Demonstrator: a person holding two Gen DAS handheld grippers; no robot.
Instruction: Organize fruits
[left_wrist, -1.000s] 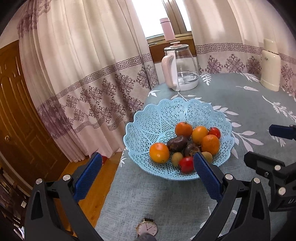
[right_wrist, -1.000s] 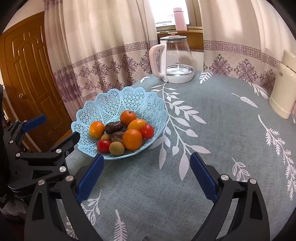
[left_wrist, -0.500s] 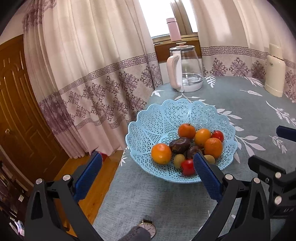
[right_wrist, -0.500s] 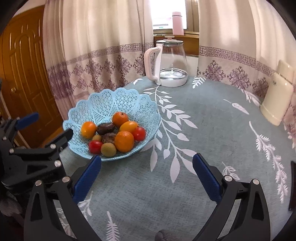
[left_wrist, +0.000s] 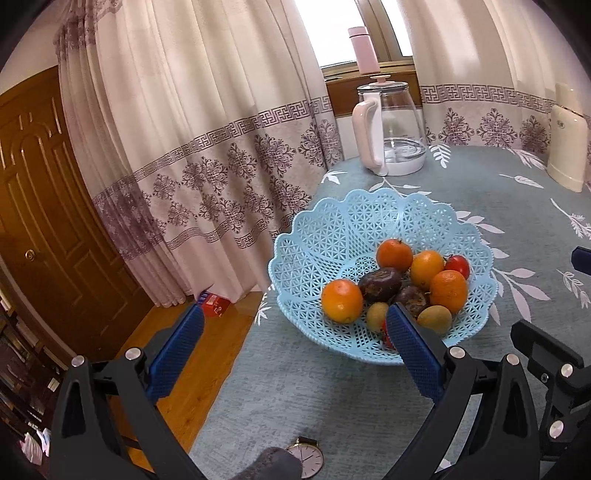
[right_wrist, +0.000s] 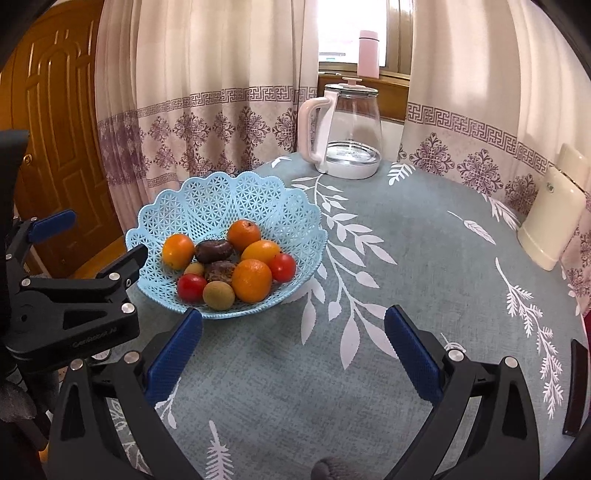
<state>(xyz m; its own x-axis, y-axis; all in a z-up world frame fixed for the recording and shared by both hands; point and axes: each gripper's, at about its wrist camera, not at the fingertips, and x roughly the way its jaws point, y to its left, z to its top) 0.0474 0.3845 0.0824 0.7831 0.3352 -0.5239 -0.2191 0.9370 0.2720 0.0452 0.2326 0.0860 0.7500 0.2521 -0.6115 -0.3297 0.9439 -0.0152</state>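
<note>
Nearest the lens, the left gripper (left_wrist: 291, 345) stands with its blue pads spread wide and nothing between them; its right pad overlaps the near rim of the basket in the view. The right gripper (right_wrist: 293, 343) is likewise wide and empty, hovering over bare tablecloth (right_wrist: 406, 266) just short of the basket. A wristwatch (left_wrist: 304, 456) lies on the cloth close under the left gripper.

Next comes the pale blue lattice basket (left_wrist: 321, 236), sitting near the table's left edge. In it, piled together and touching: oranges (right_wrist: 252, 280), two red tomatoes (right_wrist: 191, 287), small brown-green kiwis (right_wrist: 218, 295) and two dark wrinkled passion fruits (right_wrist: 213, 250).

Handling, as a judgement: the oranges look firm and fairly heavy, best pinched across the widest part. The tomatoes are smooth and likely to slip or bruise, so a light squeeze at the equator suits them. The kiwis are small (easy to miss between wide pads). The front kiwi and tomato are the most exposed; lifting one may set its neighbours rolling.

Farther back stand a glass kettle (right_wrist: 349, 140), a cream flask (right_wrist: 554, 218), then curtains (left_wrist: 207, 147).
</note>
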